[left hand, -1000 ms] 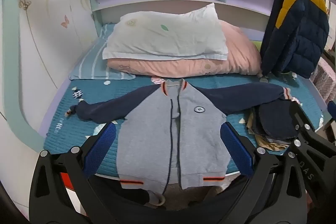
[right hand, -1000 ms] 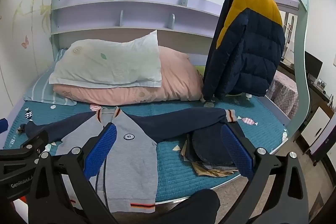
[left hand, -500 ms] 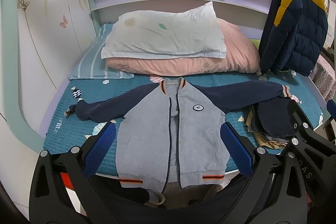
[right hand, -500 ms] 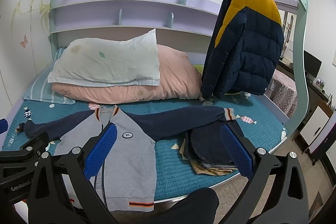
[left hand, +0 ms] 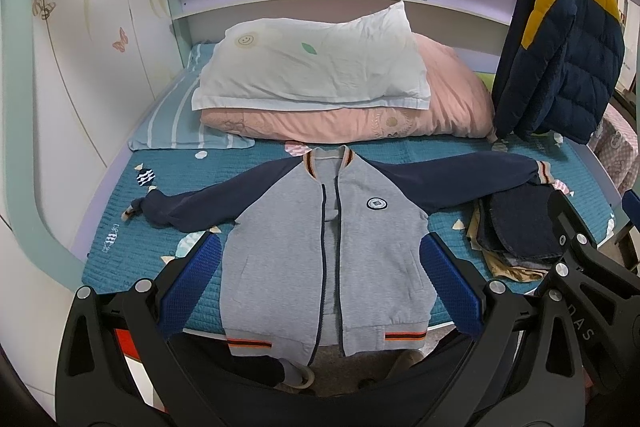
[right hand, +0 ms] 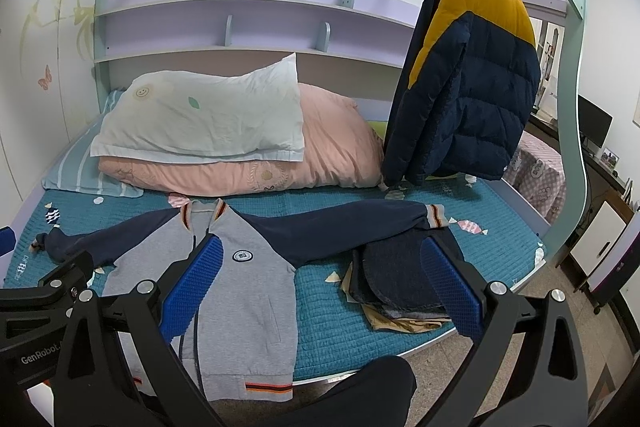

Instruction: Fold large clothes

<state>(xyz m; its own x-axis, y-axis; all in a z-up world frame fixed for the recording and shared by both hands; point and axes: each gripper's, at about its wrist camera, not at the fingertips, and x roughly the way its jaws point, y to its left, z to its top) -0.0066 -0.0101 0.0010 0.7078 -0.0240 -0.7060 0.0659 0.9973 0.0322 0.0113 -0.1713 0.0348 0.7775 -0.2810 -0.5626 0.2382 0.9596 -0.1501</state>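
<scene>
So the setup here is a kid's bed with a teal quilted bedspread (left hand: 132, 251) dotted with little fish and candy prints. The grey zip jacket (left hand: 328, 247) with navy sleeves lies face up across it, both sleeves stretched out to the sides, striped hem hanging a bit over the near edge of the bed. Zipper is partly open at the top.

Just beside the jacket's right-hand sleeve cuff there's a stack of folded clothes (right hand: 400, 279), dark denim on top and something tan underneath. Behind the jacket, a white pillow (left hand: 312, 67) sits on a pink duvet (left hand: 452, 99), with a striped blue pillow (left hand: 176, 119) to the side. Lilac wall shelves (right hand: 240, 3) run behind the bed, and a navy and yellow puffer jacket (right hand: 472, 75) hangs from a rail at the right.

Left gripper (left hand: 320, 283) and right gripper (right hand: 320, 283) are both spread wide with nothing between the blue pads, hovering in front of the bed, not touching any fabric.
</scene>
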